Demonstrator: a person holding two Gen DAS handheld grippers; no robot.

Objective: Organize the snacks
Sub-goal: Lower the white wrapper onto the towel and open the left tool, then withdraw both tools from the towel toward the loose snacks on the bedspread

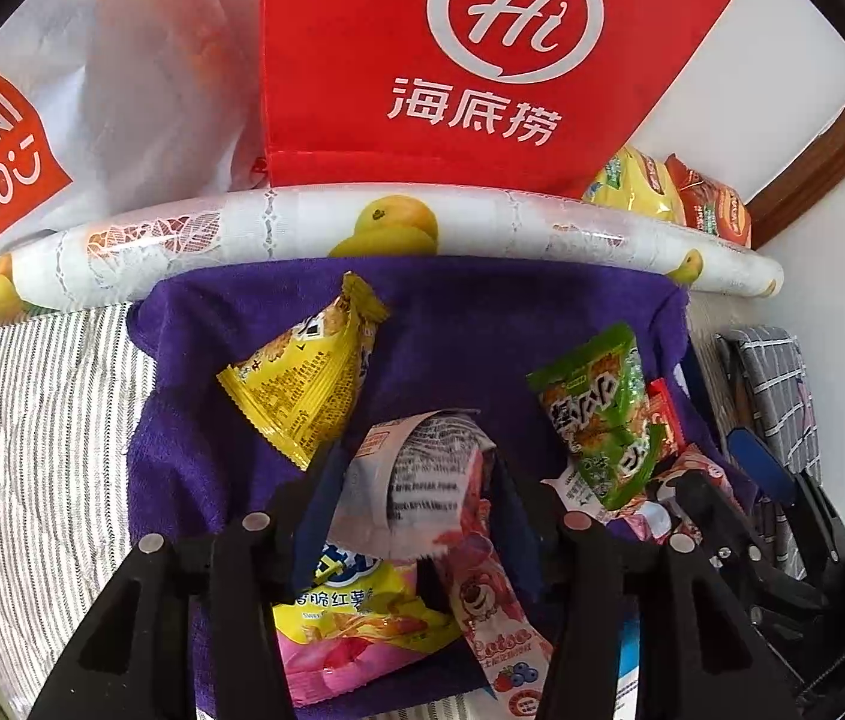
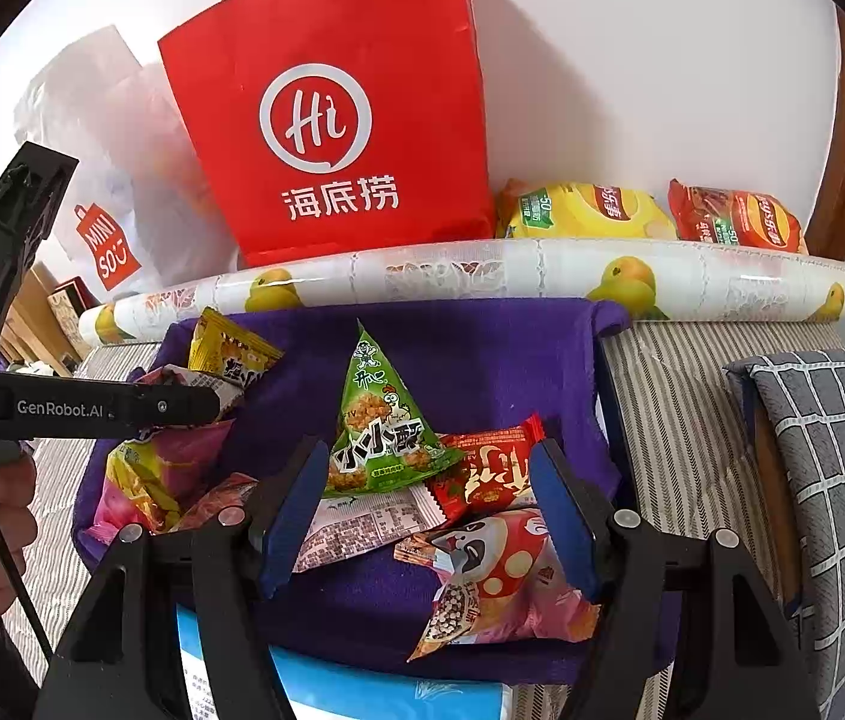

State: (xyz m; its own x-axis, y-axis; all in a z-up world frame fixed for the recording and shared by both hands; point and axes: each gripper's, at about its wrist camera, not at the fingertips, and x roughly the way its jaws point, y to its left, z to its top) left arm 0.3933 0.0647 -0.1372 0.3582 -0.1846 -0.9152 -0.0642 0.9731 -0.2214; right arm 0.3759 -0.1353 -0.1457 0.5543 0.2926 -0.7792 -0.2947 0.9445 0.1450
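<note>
Several snack packets lie on a purple cloth point(image 1: 470, 324) point(image 2: 482, 354). My left gripper point(image 1: 416, 480) is shut on a white and pink Lotso snack packet point(image 1: 428, 480) and holds it above a yellow and pink chip bag point(image 1: 362, 612). A yellow packet point(image 1: 302, 390) lies to its left and a green triangular packet point(image 1: 596, 414) to its right. My right gripper point(image 2: 428, 504) is open above the green triangular packet point(image 2: 380, 420), a red packet point(image 2: 494, 468), a white packet point(image 2: 362, 528) and a pink mushroom packet point(image 2: 500, 582). The left gripper also shows in the right wrist view point(image 2: 182, 405).
A red Haidilao paper bag point(image 1: 464, 60) point(image 2: 338, 138) and a white Miniso bag point(image 1: 32, 138) point(image 2: 104, 240) stand behind a rolled fruit-print sheet point(image 1: 302, 234) point(image 2: 542, 276). Yellow point(image 2: 584, 210) and red point(image 2: 734, 216) chip bags lie at back right. A checked cushion point(image 2: 830, 468) is at right.
</note>
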